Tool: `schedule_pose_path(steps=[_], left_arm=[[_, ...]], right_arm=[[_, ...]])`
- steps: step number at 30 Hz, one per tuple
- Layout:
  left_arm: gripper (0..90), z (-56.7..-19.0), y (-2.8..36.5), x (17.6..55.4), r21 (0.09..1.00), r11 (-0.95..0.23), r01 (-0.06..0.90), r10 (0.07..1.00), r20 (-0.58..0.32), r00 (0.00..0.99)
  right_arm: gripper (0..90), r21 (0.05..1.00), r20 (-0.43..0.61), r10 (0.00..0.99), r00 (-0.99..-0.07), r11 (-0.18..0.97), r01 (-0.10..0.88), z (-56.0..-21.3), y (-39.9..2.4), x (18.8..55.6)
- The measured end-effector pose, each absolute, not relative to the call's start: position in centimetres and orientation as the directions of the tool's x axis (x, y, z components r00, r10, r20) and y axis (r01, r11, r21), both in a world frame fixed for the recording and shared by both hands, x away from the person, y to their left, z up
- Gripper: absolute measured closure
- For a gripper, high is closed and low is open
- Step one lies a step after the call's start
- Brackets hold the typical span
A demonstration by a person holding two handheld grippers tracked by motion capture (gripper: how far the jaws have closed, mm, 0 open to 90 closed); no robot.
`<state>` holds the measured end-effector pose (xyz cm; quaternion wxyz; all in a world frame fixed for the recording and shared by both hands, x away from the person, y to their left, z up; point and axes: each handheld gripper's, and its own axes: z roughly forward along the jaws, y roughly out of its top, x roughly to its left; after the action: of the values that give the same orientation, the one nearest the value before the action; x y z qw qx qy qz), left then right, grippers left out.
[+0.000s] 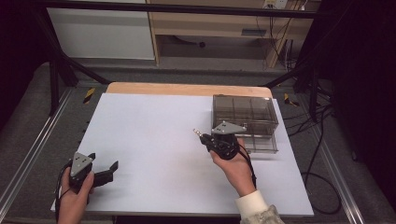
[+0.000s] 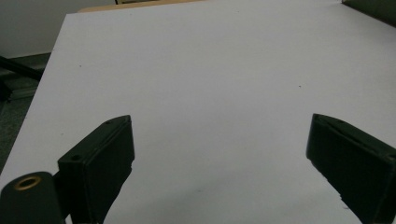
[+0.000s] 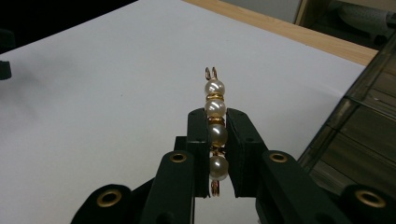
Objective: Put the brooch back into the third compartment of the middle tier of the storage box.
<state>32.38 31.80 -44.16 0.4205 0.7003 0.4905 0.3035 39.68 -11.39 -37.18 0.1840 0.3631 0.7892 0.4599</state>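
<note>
Pearls, four of them on gold wire with small gold spacers and a looped end, make up the pin (image 3: 215, 126) clamped between my right gripper (image 3: 217, 123) pads, held above the white table (image 1: 154, 140) beside the smoky plastic box (image 1: 245, 114). My left gripper (image 2: 219, 158) gapes wide, empty.

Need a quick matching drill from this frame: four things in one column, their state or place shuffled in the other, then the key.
Things:
1. pearl pin
2. left gripper
3. smoky plastic box
4. white sheet

States or places:
A. jaws wide apart, nothing between them
B. covers the table top
C. clamped between the right gripper's jaws
D. stands at the far right of the table, drawer pulled out

Pairs: 1-C, 2-A, 3-D, 4-B
</note>
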Motion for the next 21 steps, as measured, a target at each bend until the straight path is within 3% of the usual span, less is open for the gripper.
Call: schedule_pose_path(steps=[21], left_arm=[[7.4, -44.2, 31.8, 32.4, 0.884, -0.165, 0.438, 0.942, 0.01, 0.335]], right_arm=[[80.7, 0.88, 0.029, 0.821, -0.57, 0.249, 0.404, -35.3, -16.2, 40.0]])
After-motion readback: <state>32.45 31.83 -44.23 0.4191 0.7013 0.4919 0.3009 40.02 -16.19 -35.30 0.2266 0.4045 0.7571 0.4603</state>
